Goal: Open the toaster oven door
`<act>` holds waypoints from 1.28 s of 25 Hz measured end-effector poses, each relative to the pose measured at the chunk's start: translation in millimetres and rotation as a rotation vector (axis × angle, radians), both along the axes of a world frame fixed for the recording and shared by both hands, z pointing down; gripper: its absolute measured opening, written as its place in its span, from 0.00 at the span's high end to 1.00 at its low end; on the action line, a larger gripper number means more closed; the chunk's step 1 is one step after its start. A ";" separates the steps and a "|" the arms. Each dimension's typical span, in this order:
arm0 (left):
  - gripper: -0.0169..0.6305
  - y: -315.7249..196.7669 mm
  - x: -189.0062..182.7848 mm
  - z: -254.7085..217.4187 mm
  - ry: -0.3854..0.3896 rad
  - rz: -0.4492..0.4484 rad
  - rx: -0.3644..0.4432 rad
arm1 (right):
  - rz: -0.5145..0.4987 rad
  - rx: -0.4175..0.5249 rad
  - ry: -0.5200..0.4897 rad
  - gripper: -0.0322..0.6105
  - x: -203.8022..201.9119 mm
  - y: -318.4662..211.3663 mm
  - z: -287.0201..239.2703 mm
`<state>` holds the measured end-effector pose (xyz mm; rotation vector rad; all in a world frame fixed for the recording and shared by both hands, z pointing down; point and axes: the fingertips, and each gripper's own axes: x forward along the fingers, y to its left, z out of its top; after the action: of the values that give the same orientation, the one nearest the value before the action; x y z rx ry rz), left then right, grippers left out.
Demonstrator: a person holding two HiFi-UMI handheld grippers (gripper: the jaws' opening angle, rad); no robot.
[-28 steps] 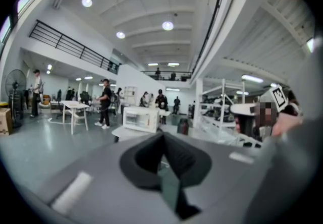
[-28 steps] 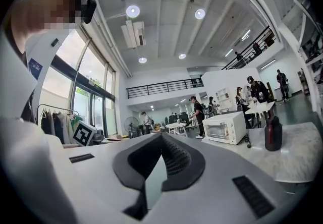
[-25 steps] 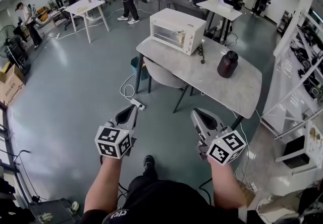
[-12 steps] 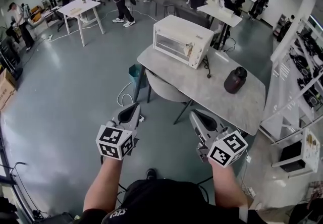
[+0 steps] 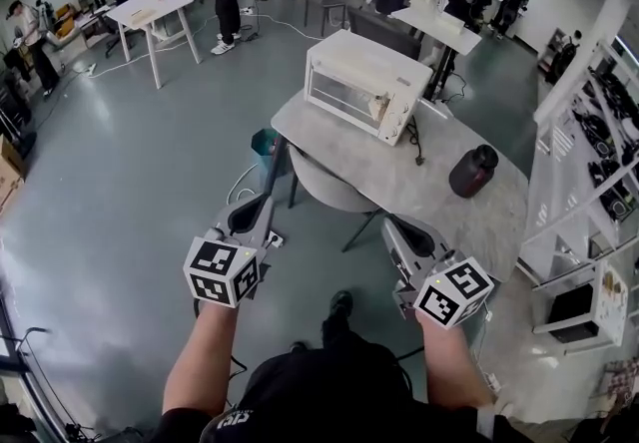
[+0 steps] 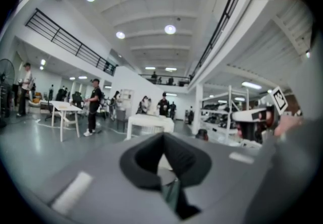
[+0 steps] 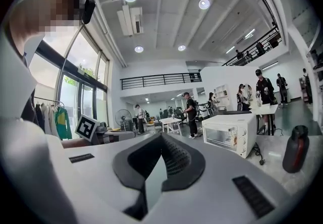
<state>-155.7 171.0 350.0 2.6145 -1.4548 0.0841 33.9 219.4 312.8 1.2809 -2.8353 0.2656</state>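
Note:
The white toaster oven point(image 5: 364, 84) stands with its door closed on the far left end of a grey marble table point(image 5: 439, 202). It also shows in the right gripper view, where the toaster oven point(image 7: 229, 134) lies ahead and to the right. Both grippers are held out in front of me, well short of the table. My left gripper point(image 5: 262, 207) is shut with nothing in it, its closed pads point(image 6: 146, 160) filling the left gripper view. My right gripper point(image 5: 396, 223) is also shut and empty.
A dark jar point(image 5: 472, 171) stands on the table's right part, also seen as the jar point(image 7: 295, 148). A grey chair point(image 5: 329, 177) is pushed under the table's near side. A teal bin point(image 5: 264, 144) and cables lie on the floor. White shelving point(image 5: 589, 132) lines the right. People stand at tables behind.
I have walked towards the table: the oven and table now sit lower and larger in the head view. Both grippers travelled with me and stay shut.

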 end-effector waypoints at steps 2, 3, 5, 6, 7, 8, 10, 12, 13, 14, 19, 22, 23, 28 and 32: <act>0.96 -13.3 5.3 2.7 -0.008 0.008 -0.007 | 0.005 -0.008 -0.011 0.96 4.3 -16.6 2.4; 0.96 -21.1 7.9 4.3 -0.013 0.011 -0.010 | 0.008 -0.011 -0.018 0.96 7.2 -26.1 4.2; 0.96 -39.2 13.2 9.6 -0.022 0.010 -0.018 | 0.012 -0.018 -0.030 0.96 14.4 -47.1 10.7; 0.96 -49.0 16.6 13.7 -0.025 0.007 -0.022 | 0.012 -0.022 -0.034 0.96 19.0 -58.2 15.5; 0.96 -59.2 20.8 18.4 -0.028 0.003 -0.026 | 0.010 -0.025 -0.040 0.96 24.0 -69.5 20.6; 0.96 -70.1 25.3 22.2 -0.033 0.000 -0.029 | 0.006 -0.027 -0.046 0.96 29.1 -81.2 24.9; 0.96 -95.0 34.1 23.4 -0.040 -0.007 -0.036 | -0.001 -0.033 -0.056 0.96 38.0 -107.1 27.8; 0.96 -120.9 42.5 19.8 -0.042 -0.010 -0.049 | -0.003 -0.048 -0.062 0.96 46.0 -134.4 26.4; 0.96 -133.3 47.4 19.6 -0.043 -0.011 -0.059 | -0.001 -0.059 -0.066 0.96 51.0 -148.0 27.7; 0.96 -145.5 53.1 20.9 -0.044 -0.011 -0.071 | 0.001 -0.071 -0.071 0.96 57.2 -161.8 30.7; 0.96 -209.8 90.4 27.7 -0.081 -0.012 -0.103 | 0.009 -0.117 -0.088 0.96 95.9 -233.4 47.9; 0.96 -236.5 112.0 29.6 -0.103 -0.007 -0.112 | 0.012 -0.141 -0.099 0.96 115.1 -266.3 56.4; 0.96 -242.9 118.0 29.8 -0.108 -0.005 -0.114 | 0.008 -0.146 -0.104 0.96 119.5 -274.3 58.3; 0.96 -266.8 133.8 30.5 -0.128 -0.004 -0.121 | 0.000 -0.151 -0.110 0.96 132.5 -306.3 64.9; 0.96 -282.9 132.0 30.9 -0.123 -0.005 -0.124 | 0.043 -0.152 -0.123 0.96 138.6 -323.2 67.7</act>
<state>-23.7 -111.8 380.9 2.5453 -1.4442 0.3295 172.5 -103.8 380.5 1.3395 -2.8224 0.5688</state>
